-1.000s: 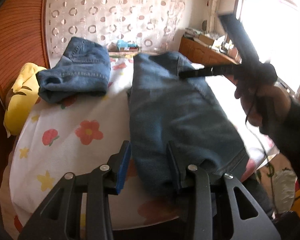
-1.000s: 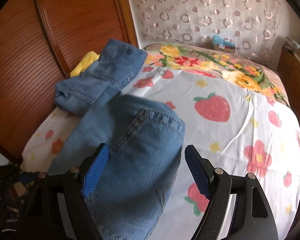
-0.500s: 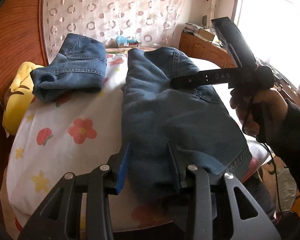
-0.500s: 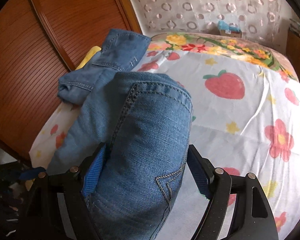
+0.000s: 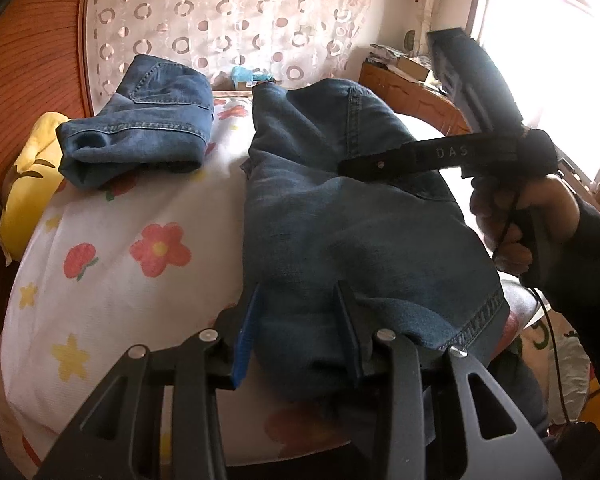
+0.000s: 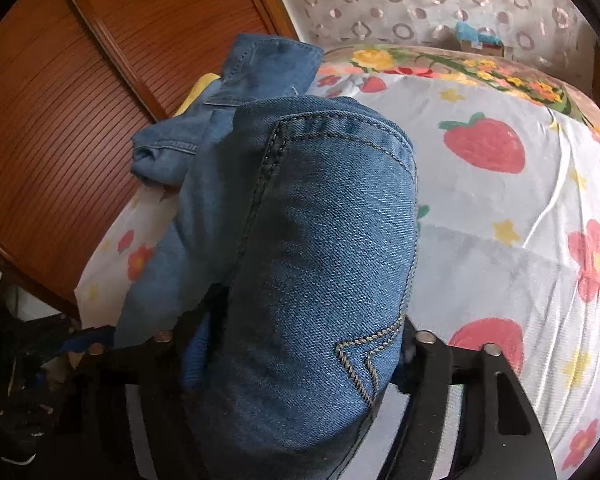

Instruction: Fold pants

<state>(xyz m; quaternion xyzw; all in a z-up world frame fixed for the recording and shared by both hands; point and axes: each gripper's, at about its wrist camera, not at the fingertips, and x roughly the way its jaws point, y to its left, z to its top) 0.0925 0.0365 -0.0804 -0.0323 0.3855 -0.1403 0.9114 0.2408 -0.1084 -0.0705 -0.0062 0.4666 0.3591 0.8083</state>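
Note:
A pair of blue jeans (image 5: 340,220) lies lengthwise on the flowered bedsheet (image 5: 112,280), its near end hanging over the bed's edge. My left gripper (image 5: 298,332) is partly closed around the near hem end, fabric bunched between its fingers. In the right wrist view the jeans' waist and back pocket (image 6: 320,260) fill the space between my right gripper's fingers (image 6: 300,344), which are mostly hidden by denim. The right gripper also shows in the left wrist view (image 5: 352,166), reaching over the jeans from the right.
A second, folded pair of jeans (image 5: 140,128) lies at the bed's far left, also in the right wrist view (image 6: 236,92). A yellow plush (image 5: 28,184) sits by the wooden wall panel (image 6: 80,120). A wooden dresser (image 5: 412,92) stands at the right by the window.
The right gripper has moved onto the jeans' waist, so denim now fills its jaws. The left gripper has kept its hold on the hem end.

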